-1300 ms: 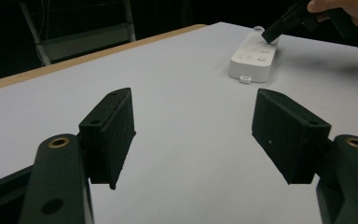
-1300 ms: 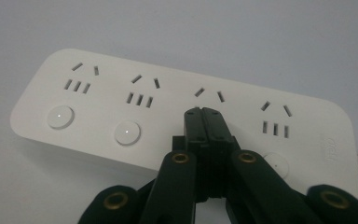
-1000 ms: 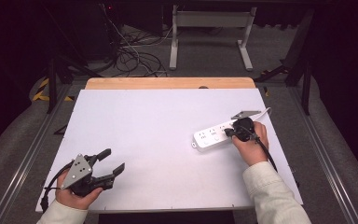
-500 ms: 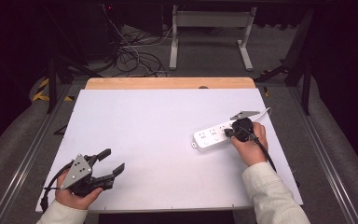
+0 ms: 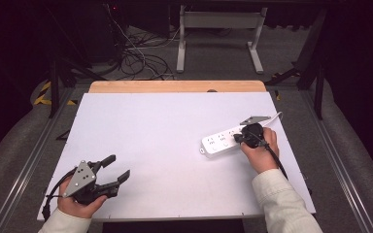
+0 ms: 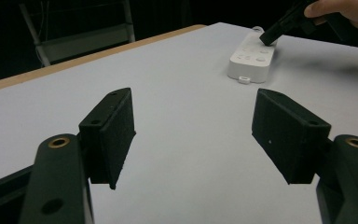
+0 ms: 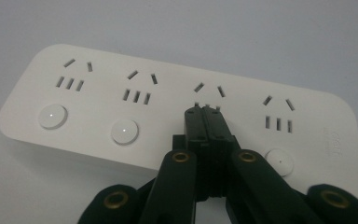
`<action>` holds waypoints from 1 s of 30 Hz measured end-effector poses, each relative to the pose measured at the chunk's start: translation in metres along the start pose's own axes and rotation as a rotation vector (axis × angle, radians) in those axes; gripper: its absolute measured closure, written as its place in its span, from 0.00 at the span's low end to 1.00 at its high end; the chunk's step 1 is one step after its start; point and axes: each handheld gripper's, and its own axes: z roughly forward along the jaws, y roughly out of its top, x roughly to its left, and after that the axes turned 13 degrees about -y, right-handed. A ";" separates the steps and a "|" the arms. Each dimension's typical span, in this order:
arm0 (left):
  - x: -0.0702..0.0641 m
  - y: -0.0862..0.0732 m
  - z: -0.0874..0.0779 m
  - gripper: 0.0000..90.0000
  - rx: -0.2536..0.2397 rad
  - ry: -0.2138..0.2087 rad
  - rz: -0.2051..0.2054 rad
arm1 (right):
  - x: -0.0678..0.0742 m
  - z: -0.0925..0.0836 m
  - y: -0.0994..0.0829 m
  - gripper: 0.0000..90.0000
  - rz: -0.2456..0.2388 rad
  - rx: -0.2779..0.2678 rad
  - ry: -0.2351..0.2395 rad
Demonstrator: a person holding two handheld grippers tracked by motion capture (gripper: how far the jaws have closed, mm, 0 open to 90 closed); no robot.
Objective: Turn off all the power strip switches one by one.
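With my right tool (image 7: 207, 111) pressed together on the third button of the power strip (image 5: 222, 141), at 3 o'clock on the table (image 5: 165, 126), I should push straight down, while my left tool (image 5: 112, 171) rests spread.

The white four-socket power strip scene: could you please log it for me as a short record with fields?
item: white plastic power strip with four socket groups and four round buttons
item place: right part of the white table, lying flat
right gripper: jaws shut, tips pressed on the strip at its third button from the left in the right gripper view
left gripper: jaws open, nothing between them, near the table's front left corner
strip cord: leaves the strip's far right end
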 end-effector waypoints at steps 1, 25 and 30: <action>0.000 0.000 0.000 0.34 0.000 -0.002 -0.002 | 0.000 0.000 0.000 1.00 0.001 0.002 -0.002; 0.000 0.001 -0.001 0.34 -0.011 0.001 -0.003 | 0.003 0.000 0.002 1.00 -0.001 0.015 -0.026; 0.001 0.000 -0.001 0.34 -0.008 0.001 -0.004 | -0.001 -0.002 0.001 1.00 0.013 -0.010 -0.012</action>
